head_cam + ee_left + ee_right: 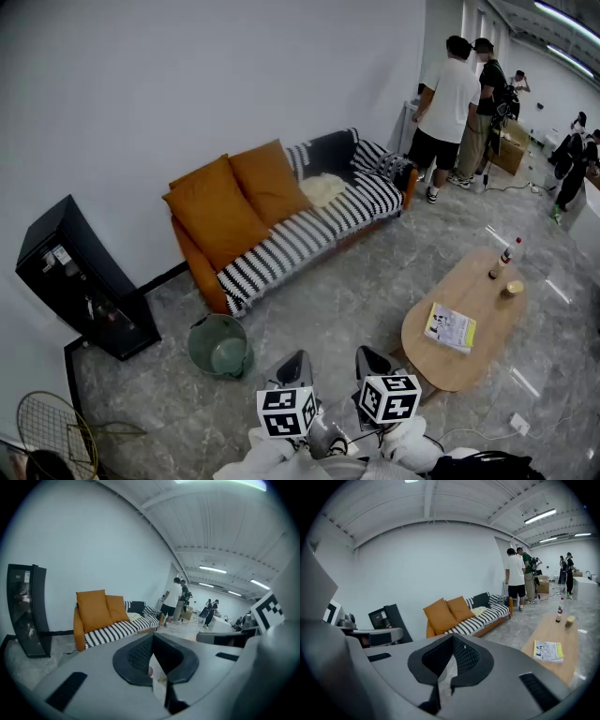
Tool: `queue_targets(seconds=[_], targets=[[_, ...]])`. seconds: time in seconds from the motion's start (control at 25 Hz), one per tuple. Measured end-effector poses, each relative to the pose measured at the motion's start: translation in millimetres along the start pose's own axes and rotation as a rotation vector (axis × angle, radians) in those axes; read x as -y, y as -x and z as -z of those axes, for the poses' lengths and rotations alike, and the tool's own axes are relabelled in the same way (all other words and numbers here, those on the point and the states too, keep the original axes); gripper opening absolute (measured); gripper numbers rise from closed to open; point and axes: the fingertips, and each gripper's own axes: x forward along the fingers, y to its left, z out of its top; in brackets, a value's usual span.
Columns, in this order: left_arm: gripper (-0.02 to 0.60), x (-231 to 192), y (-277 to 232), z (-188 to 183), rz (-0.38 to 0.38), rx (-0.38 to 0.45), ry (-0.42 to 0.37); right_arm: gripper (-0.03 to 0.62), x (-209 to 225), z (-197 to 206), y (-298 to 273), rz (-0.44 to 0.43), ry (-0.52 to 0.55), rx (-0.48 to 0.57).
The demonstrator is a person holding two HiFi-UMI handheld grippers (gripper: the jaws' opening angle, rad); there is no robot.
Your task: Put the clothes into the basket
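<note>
A green basket (201, 330) stands on the grey floor in front of the sofa's left end. On the sofa (281, 246), which has a striped cover, lie a cream garment (323, 189), a dark garment (331, 150) behind it and a patterned one (395, 168) at the right end. The cream garment (134, 616) also shows in the left gripper view, and in the right gripper view the cream garment (478, 611) lies on the seat. My left gripper (297, 362) and right gripper (368, 357) hover side by side near the bottom edge, well short of basket and sofa. Both are shut and hold nothing.
Two orange cushions (234, 197) lean on the sofa's left side. A black cabinet (82, 281) stands at the left wall. An oval wooden table (487, 342) at the right carries a booklet, a bottle and a cup. People stand at the back right. A racket (52, 427) lies at the lower left.
</note>
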Motion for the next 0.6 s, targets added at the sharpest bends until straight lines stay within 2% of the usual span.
queue_targets(seconds=[0.4, 0.6], targets=[[0.003, -14.5, -5.7, -8.5, 0.011, 0.014, 0.000, 0.023, -9.1, -5.1, -15.0, 0.012, 0.005, 0.006], [0.002, -34.5, -9.4, -16.0, 0.012, 0.023, 0.001, 0.023, -18.6, -12.8, -28.8, 0.018, -0.040, 0.039]])
